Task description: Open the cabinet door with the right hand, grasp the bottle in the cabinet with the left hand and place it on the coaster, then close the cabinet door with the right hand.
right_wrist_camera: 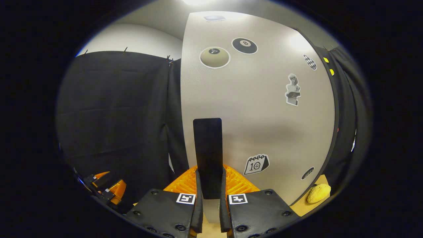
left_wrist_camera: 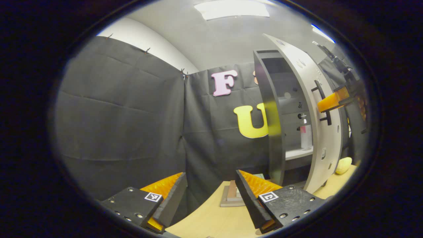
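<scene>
The grey cabinet stands on the table with its door swung partly open. A pale bottle stands upright on the shelf inside. My right gripper is shut on the door's black vertical handle; in the left gripper view it shows at the handle. My left gripper hangs open and empty above the table's left part, well short of the cabinet. The square coaster lies on the table just beyond its right finger.
The wooden table ends at its left edge by the black cloth wall. A yellow lumpy object lies on the table to the right of the door, also seen as a yellow lump. Stickers dot the door front.
</scene>
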Demonstrator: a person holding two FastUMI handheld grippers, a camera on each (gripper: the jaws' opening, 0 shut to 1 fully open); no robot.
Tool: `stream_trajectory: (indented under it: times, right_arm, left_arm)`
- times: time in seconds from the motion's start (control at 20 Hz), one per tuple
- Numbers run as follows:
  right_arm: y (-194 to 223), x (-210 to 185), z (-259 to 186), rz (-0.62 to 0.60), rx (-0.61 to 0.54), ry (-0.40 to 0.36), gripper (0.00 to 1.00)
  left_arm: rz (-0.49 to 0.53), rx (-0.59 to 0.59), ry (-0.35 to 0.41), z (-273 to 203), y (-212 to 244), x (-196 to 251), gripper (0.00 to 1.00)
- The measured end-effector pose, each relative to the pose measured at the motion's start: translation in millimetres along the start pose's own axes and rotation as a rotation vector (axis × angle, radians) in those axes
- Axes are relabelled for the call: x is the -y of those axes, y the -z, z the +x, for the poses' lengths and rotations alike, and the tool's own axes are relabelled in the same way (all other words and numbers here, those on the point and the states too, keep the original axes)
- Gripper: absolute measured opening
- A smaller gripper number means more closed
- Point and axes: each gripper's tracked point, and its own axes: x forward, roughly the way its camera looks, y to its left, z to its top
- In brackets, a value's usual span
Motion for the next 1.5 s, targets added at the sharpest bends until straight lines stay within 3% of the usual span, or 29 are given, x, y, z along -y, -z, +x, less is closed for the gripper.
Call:
stream_trajectory:
  times: [0.45,0.65,1.05,1.4,1.5]
  right_arm:
    - [2,11,-10,-0.025,0.001,-0.193,0.22]
    - [2,18,-17,-0.032,0.01,-0.226,0.22]
    - [2,33,-30,-0.027,0.033,-0.223,0.22]
    - [-1,52,-37,-0.019,0.054,-0.168,0.24]
    - [-2,59,-40,-0.026,0.065,-0.134,0.2]
  left_arm:
    - [-0.005,-0.008,0.11,-5,-5,43,0.9]
    - [-0.002,0.014,0.152,-5,-12,60,0.89]
    - [0.009,0.02,0.217,-11,-17,83,0.89]
    - [0.002,0.014,0.233,-17,-18,98,0.88]
    - [0.003,0.015,0.234,-17,-18,100,0.89]
